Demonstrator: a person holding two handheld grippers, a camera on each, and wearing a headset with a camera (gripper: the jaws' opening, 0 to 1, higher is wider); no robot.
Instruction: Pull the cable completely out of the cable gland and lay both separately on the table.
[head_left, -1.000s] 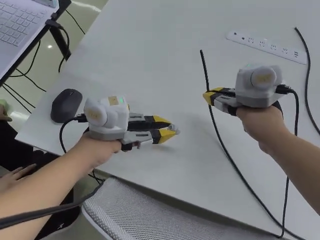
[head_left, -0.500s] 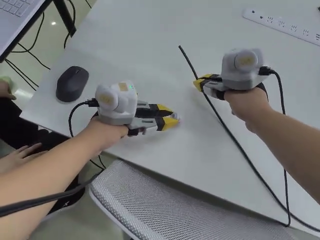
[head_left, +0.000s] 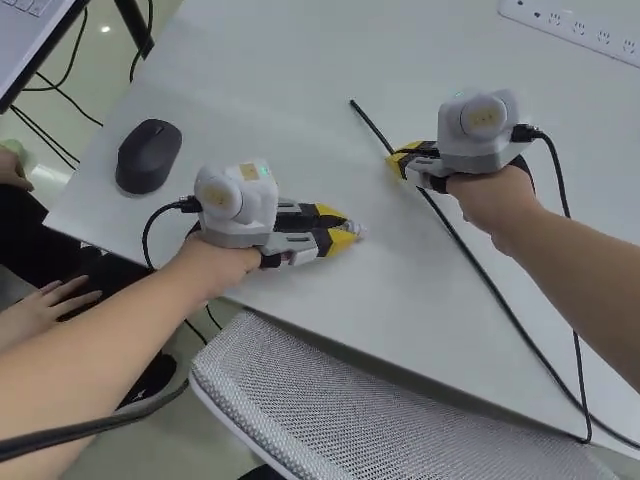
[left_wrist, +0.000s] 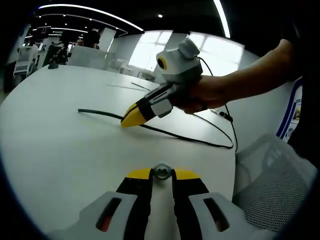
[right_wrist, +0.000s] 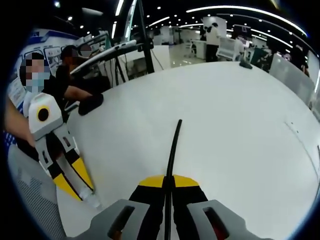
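Over the table (head_left: 300, 60), left gripper (head_left: 346, 236) pinches the cable gland (left_wrist: 161, 171); right gripper (head_left: 398, 162) clamps the cable (head_left: 370, 124).

Head camera shifted: power strip (head_left: 570, 28) now at top right corner of head view, more of mesh chair (head_left: 400, 420) visible below table edge.

Right gripper (head_left: 393, 160), clamped on cable (head_left: 370, 122), moved away from power strip, toward mouse (head_left: 148, 155) side of table.

Gap between right gripper tips and cable gland (left_wrist: 161, 171) in left gripper (head_left: 350, 235) narrower than 1.0 s ago.

Free cable end, earlier pointing almost straight up picture, now slants toward mouse side.
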